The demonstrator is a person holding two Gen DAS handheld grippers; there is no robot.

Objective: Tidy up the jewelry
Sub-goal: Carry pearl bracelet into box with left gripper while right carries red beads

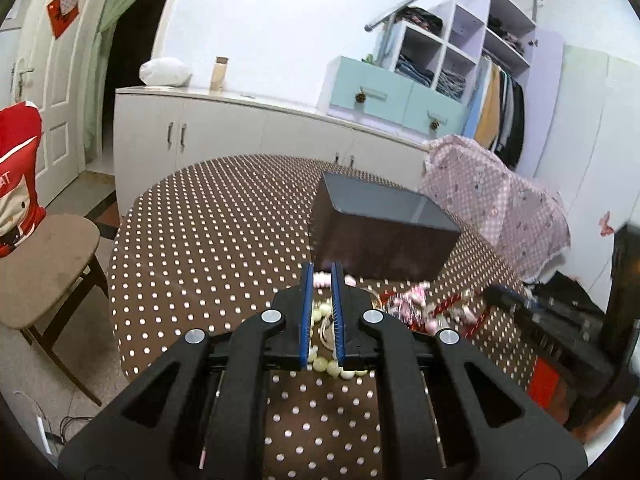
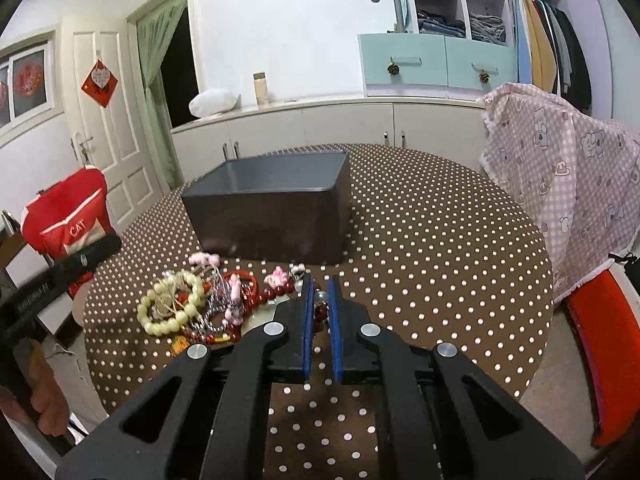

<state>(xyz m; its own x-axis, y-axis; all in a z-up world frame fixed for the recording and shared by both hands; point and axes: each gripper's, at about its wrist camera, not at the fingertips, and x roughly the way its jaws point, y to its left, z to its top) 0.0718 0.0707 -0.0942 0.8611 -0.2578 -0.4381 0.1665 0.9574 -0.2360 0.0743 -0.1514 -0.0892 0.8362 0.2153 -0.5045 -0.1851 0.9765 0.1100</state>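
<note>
A dark grey open box stands on the dotted tablecloth; it also shows in the left wrist view. A heap of jewelry lies in front of it: a pale green bead bracelet, red bead strings and pink charms. My left gripper hovers above the pale bead bracelet, jaws a narrow gap apart and holding nothing. My right gripper sits at the heap's right edge, jaws narrowly apart with dark red beads between them; a grip cannot be made out.
The round table has a brown dotted cloth. A chair with a red cushion stands to the left, a chair draped in pink cloth to the right. White cabinets and a wardrobe line the far wall.
</note>
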